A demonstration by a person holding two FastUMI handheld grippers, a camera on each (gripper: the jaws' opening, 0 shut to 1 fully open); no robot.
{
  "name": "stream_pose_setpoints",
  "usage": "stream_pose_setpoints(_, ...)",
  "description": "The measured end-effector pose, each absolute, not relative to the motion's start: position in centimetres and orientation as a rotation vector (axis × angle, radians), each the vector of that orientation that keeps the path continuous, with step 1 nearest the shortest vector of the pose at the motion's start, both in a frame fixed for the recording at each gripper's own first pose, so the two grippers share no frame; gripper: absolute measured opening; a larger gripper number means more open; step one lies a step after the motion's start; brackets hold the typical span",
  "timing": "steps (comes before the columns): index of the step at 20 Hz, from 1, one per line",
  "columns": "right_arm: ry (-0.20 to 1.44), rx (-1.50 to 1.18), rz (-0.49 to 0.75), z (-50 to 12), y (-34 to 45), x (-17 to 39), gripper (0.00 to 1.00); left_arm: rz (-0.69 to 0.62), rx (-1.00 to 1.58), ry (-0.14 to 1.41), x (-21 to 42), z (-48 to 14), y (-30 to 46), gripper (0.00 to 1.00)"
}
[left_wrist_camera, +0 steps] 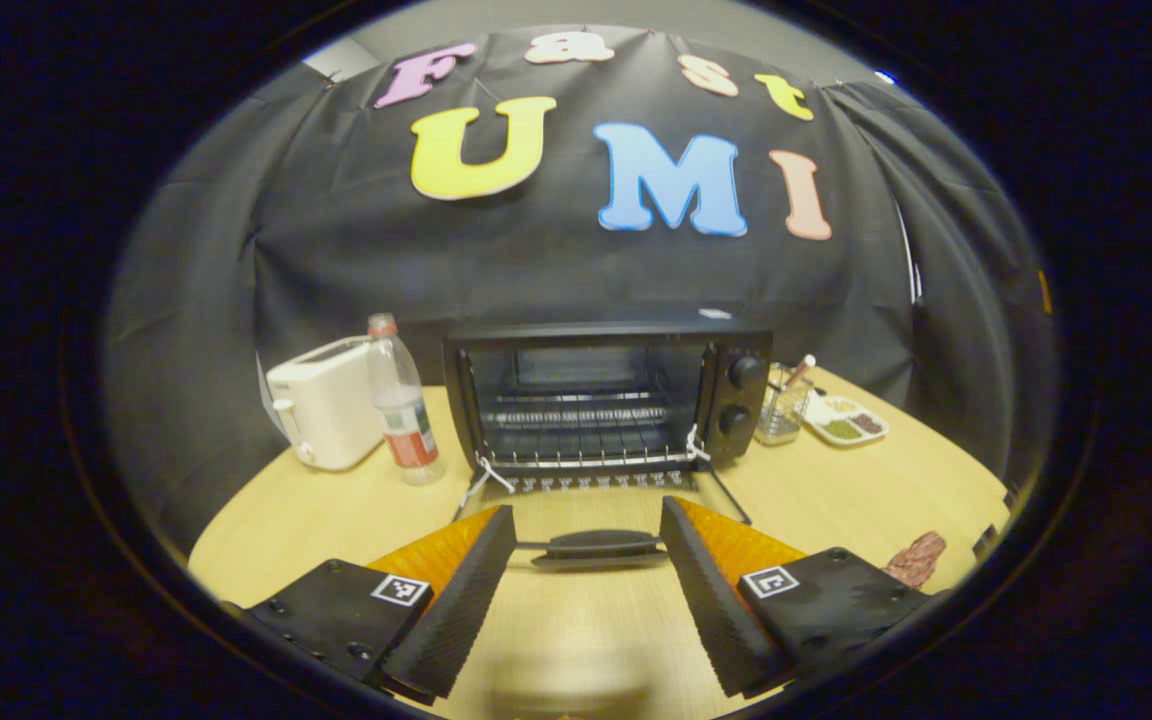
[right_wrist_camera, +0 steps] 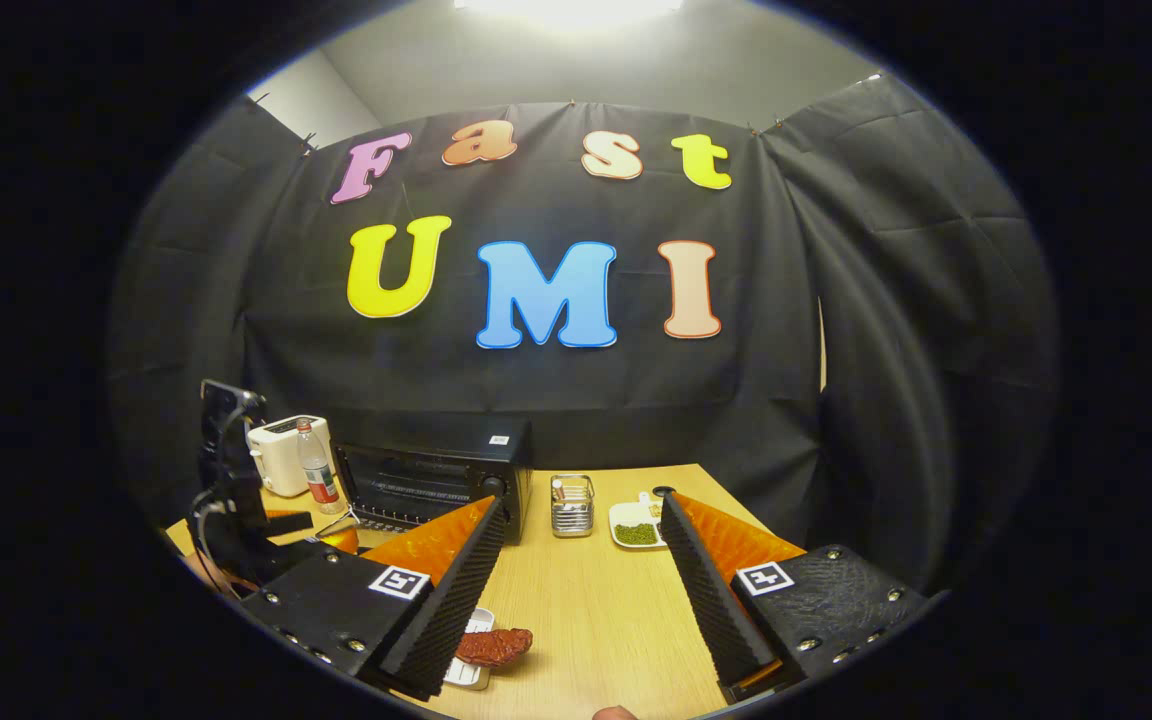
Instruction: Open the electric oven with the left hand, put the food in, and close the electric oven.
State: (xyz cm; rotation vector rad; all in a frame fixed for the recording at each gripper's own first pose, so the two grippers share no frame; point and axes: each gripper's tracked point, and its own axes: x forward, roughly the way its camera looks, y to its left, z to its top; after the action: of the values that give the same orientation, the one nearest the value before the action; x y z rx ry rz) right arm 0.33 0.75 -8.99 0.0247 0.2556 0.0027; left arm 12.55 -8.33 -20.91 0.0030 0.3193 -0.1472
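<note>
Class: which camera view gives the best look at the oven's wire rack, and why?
The left gripper view: the oven faces it with its door down, so the wire rack is plain. In the right gripper view the oven is small, angled and partly hidden, its rack indistinct.

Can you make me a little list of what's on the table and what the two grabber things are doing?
oven: door folded down open, rack bare inside
left gripper: open, fingers either side of the door handle, not touching
right gripper: open, holding nothing
food: reddish piece on a small white tray, on the table
toaster: white, left of the oven
bottle: upright between toaster and oven
dish: right of the oven, green bits in it
</note>
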Motion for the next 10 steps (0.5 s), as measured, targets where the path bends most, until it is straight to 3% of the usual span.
stream_pose_setpoints(3, 0.306, 0.064, 0.049, -11.3, 2.1, 0.7, 0.96, -0.134, 0.005, 0.198, 11.0, -14.7, -6.7, 1.00)
stream_pose_setpoints(5, 0.352, 0.124, 0.084, -13.0, 3.1, 0.8, 0.96, -0.123, 0.007, 0.140, 9.8, -11.4, -5.5, 0.98)
stream_pose_setpoints(6, 0.381, 0.160, 0.102, -14.1, 3.7, 0.9, 0.96, -0.117, 0.008, 0.115, 9.2, -10.1, -4.9, 0.91)
stream_pose_setpoints(7, 0.417, 0.190, 0.113, -15.4, 4.0, 0.8, 0.96, -0.106, 0.011, 0.093, 8.7, -8.8, -4.2, 1.00)
stream_pose_setpoints(10, 0.523, 0.278, 0.119, -19.1, 4.2, 0.7, 0.96, -0.081, -0.002, 0.048, 7.5, -6.2, -2.7, 1.00)
